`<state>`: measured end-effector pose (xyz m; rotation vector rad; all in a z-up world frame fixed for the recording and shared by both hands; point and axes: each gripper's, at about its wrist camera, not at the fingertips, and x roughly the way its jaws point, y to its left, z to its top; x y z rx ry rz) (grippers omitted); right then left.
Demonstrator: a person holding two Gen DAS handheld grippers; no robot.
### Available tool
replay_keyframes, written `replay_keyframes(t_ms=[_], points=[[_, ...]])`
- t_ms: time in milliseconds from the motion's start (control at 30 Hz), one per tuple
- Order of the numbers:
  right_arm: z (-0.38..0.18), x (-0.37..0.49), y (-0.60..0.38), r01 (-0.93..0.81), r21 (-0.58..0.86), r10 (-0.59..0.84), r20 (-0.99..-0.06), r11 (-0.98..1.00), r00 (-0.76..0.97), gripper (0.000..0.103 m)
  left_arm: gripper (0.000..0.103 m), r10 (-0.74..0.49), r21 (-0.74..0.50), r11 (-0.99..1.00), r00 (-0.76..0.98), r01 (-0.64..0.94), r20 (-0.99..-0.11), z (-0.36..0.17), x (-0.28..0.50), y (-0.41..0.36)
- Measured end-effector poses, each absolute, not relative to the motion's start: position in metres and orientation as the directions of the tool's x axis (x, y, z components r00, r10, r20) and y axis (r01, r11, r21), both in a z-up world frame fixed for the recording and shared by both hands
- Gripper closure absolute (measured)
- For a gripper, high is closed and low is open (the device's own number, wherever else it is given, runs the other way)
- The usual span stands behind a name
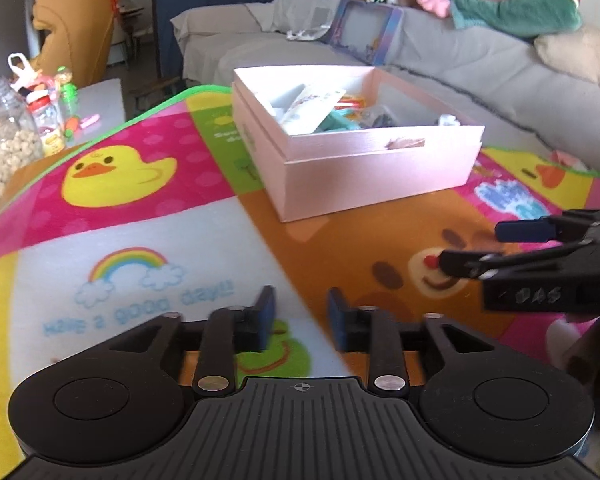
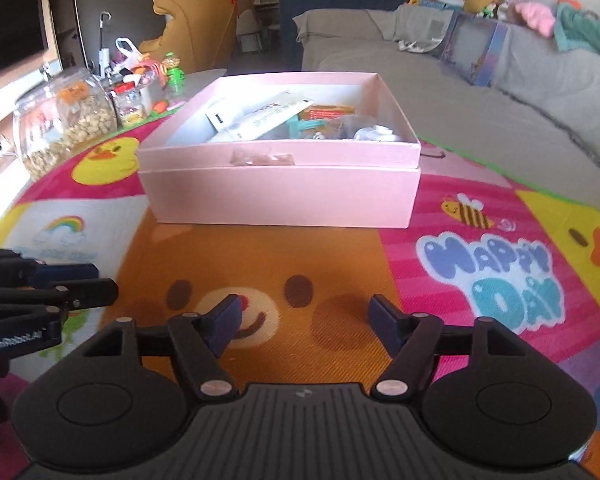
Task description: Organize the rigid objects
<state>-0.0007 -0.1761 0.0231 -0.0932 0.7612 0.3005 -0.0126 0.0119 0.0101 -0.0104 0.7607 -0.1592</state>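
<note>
Both grippers are hovering released and empty over the play mat [image 2: 284, 248]: left gripper [image 1: 301, 318], right gripper [image 2: 305, 320]. The pink box [image 2: 280, 196] is sitting at twelve o'clock, holding assorted items

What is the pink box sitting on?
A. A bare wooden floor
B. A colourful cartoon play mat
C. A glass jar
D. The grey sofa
B: the pink box rests directly on the colourful play mat, with the duck, bear and bee pictures showing around it.

Grey sofa [image 2: 480, 92]; yellow armchair [image 2: 196, 20]; perhaps daylight.
</note>
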Motion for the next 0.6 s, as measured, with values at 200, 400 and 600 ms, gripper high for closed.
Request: replay_keyframes(t_ms=[200,400,600], points=[[0.019,0.005,-0.18,-0.253,0.011,0.191,-0.689,0.967,0.699,0.008,0.021,-0.176,-0.052,0.98,0.712,0.193,-0.68,0.005,-0.011,-0.006],[0.017,0.013,-0.18,-0.231,-0.003,0.162,-0.701,0.973,0.694,0.0,0.032,-0.033,-0.012,0.999,0.765,0.033,-0.644,0.003,-0.01,0.005],[0.013,0.01,-0.179,-0.232,-0.018,0.162,-0.664,0.973,0.73,0.0,0.031,0.003,-0.001,1.0,0.791,-0.005,-0.612,-0.002,-0.007,0.001]])
